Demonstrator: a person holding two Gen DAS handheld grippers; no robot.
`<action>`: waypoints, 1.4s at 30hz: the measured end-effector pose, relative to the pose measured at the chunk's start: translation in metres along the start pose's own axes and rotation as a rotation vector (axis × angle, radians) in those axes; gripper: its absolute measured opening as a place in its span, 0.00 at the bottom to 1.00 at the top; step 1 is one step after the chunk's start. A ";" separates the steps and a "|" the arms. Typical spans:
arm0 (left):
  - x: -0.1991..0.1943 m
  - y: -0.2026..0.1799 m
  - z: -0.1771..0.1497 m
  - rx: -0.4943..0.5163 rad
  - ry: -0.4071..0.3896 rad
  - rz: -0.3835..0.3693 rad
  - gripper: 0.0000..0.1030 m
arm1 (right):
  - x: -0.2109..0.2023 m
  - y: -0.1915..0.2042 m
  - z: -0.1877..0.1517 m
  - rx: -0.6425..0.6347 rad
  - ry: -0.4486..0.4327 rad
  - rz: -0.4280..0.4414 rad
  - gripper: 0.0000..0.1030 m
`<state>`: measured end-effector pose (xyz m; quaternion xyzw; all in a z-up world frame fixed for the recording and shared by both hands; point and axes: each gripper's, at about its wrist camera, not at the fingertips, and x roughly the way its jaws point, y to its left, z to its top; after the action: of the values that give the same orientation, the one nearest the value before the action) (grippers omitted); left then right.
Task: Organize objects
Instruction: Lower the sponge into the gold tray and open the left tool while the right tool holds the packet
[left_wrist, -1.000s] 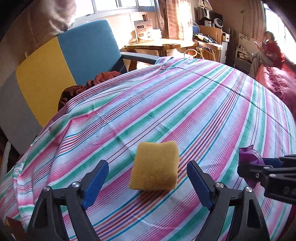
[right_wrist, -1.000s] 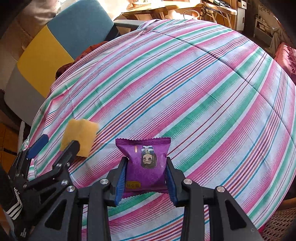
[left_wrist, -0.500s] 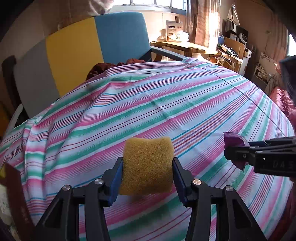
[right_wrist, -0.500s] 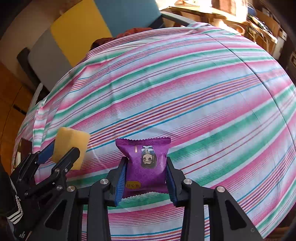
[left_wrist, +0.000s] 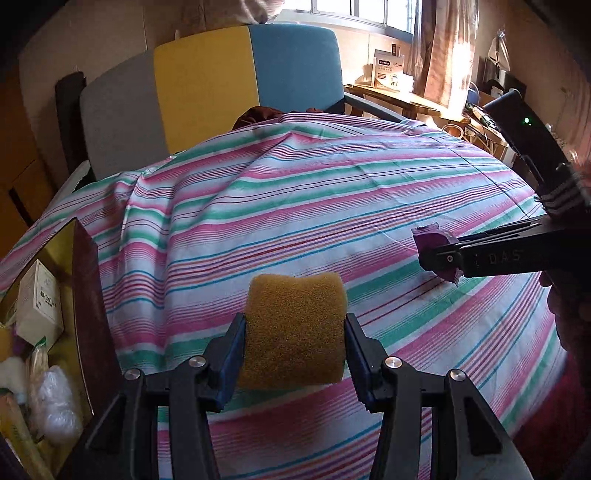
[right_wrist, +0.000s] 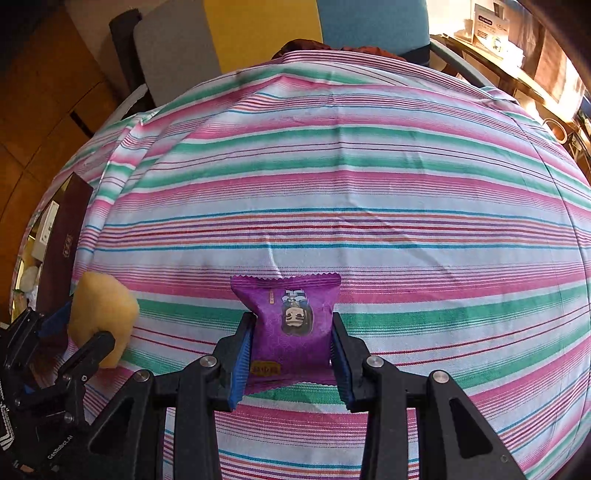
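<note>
My left gripper (left_wrist: 294, 334) is shut on a yellow sponge (left_wrist: 293, 328), squeezed between the blue pads and held above the striped tablecloth (left_wrist: 295, 192). In the right wrist view the same sponge (right_wrist: 101, 321) shows at the lower left in the left gripper (right_wrist: 79, 328). My right gripper (right_wrist: 293, 341) is shut on a purple snack packet (right_wrist: 293, 325) with a cartoon face. From the left wrist view that packet (left_wrist: 432, 240) sticks out of the right gripper (left_wrist: 441, 254) at the right.
A dark red open box (left_wrist: 86, 295) stands at the table's left edge, holding a white carton (left_wrist: 38, 295), plastic-wrapped items and other small goods. Behind the table is a grey, yellow and blue chair (left_wrist: 207, 88). A wooden desk (left_wrist: 399, 98) is at the back right.
The left gripper closed on the sponge and lifted it off the cloth. Both grippers swung left with their loads, bringing the box into view.
</note>
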<state>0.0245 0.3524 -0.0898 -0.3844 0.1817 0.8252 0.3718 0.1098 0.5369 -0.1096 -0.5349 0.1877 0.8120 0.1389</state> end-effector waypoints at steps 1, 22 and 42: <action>-0.003 0.002 -0.001 -0.007 -0.004 -0.002 0.49 | 0.003 0.001 0.000 -0.008 0.009 -0.007 0.37; -0.111 0.081 -0.006 -0.153 -0.178 0.112 0.49 | 0.017 0.015 0.003 -0.064 0.008 -0.076 0.36; -0.131 0.182 -0.052 -0.359 -0.146 0.224 0.49 | 0.020 0.023 0.006 -0.095 0.015 -0.127 0.36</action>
<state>-0.0306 0.1396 -0.0195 -0.3612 0.0460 0.9060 0.2155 0.0878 0.5198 -0.1223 -0.5579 0.1159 0.8054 0.1631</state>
